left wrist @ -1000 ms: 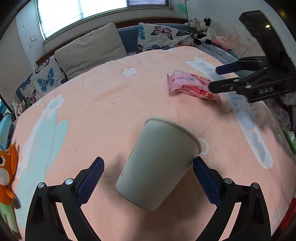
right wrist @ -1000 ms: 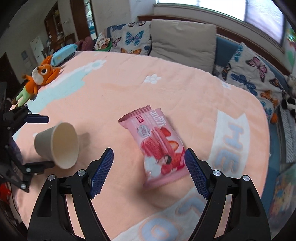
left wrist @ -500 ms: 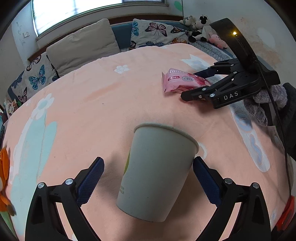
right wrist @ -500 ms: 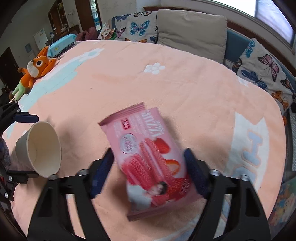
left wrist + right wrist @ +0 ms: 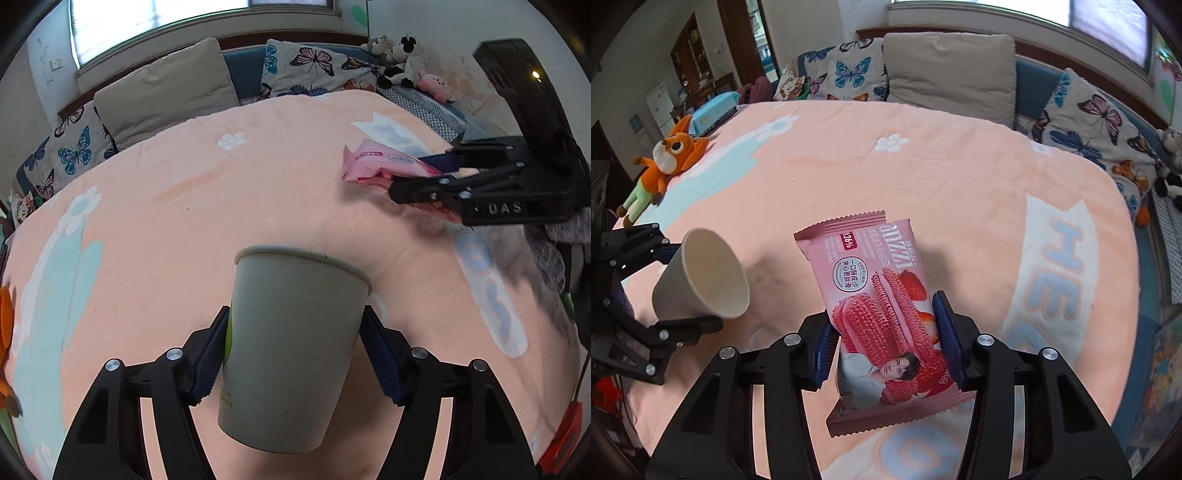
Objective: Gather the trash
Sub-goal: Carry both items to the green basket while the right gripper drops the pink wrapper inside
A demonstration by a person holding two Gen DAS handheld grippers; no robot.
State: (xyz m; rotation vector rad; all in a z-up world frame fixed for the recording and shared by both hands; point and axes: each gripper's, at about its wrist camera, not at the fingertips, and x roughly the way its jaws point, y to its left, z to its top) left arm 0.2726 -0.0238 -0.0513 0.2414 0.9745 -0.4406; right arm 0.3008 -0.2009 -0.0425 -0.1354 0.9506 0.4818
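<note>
Left claw: your left claw [image 5: 293, 345] is now clenched on the cup [image 5: 291, 347], a blue pad pressed to each side of its wall. A second ago the pads stood wide of it.
Right claw: your right claw [image 5: 886, 341] is clamped on the wrapper [image 5: 882, 321], gripping its lower half. A second ago its fingers were spread and the wrapper lay flat.
Cup: grey paper, on its side with the mouth pointing away from you. Its shadow on the blanket [image 5: 184, 229] suggests it is off the bed, though that is hard to be sure of.
Wrapper: pink biscuit packet, held above the blanket and to the cup's right; its far end sticks up free of the pads.
What changed: both pieces went from loose to gripped.
What it means: by my judgement the pick-up step is done for both, and each now needs carrying to a bin, which is not in sight.
Beyond the cup: an orange plush fox [image 5: 670, 155] lies far to its left, and pillows [image 5: 166, 88] line the far edge.
</note>
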